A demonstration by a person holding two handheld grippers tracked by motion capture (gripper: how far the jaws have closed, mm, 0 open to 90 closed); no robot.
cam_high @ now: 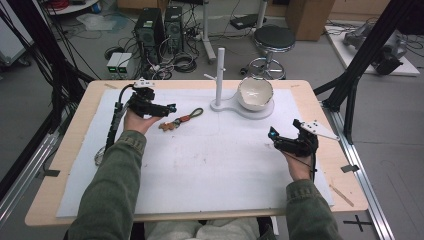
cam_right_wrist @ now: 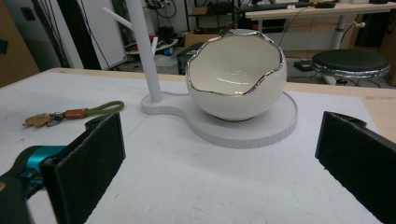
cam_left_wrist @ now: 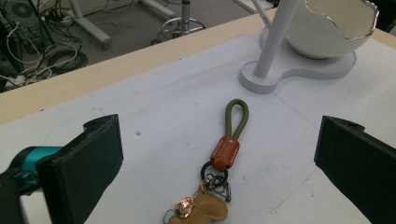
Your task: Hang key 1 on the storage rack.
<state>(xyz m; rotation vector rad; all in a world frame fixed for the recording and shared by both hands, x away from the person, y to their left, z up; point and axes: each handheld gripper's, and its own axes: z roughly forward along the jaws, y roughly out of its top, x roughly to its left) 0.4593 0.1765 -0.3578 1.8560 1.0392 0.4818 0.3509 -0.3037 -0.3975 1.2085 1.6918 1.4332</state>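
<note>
Your left gripper (cam_high: 172, 108) sits at the left of the high view, above the white mat (cam_high: 210, 165), with its jaws spread wide and nothing between them. In the left gripper view its two black jaws carry flat, foam-faced pads (cam_left_wrist: 95, 163) that frame the work from either side.

One keychain (cam_high: 181, 119) lies flat on the mat just right of that gripper, in the upper middle-left of the high view. In the left gripper view it lies at bottom centre between the two jaws, touching neither. It consists of one olive cord loop (cam_left_wrist: 236, 117), one orange leather sleeve (cam_left_wrist: 225, 152), one black ring (cam_left_wrist: 214, 171) and one tan, soft-looking charm (cam_left_wrist: 205, 210) with a copper-coloured stud.

Right of the keychain, at upper centre, stands one white stand (cam_high: 235, 106). It has a smooth round post (cam_high: 219, 75) with short side pegs, rising from a flat base with a matte finish.

One glossy white ceramic bowl (cam_high: 255, 94) rests on the round end of that base. It is shaped like a broken eggshell, and a jagged silver rim (cam_right_wrist: 243, 88) runs around its opening.

Your right gripper (cam_high: 272, 139) is at the right of the high view, well apart from the keychain. Its jaws are also wide apart and hold nothing.
</note>
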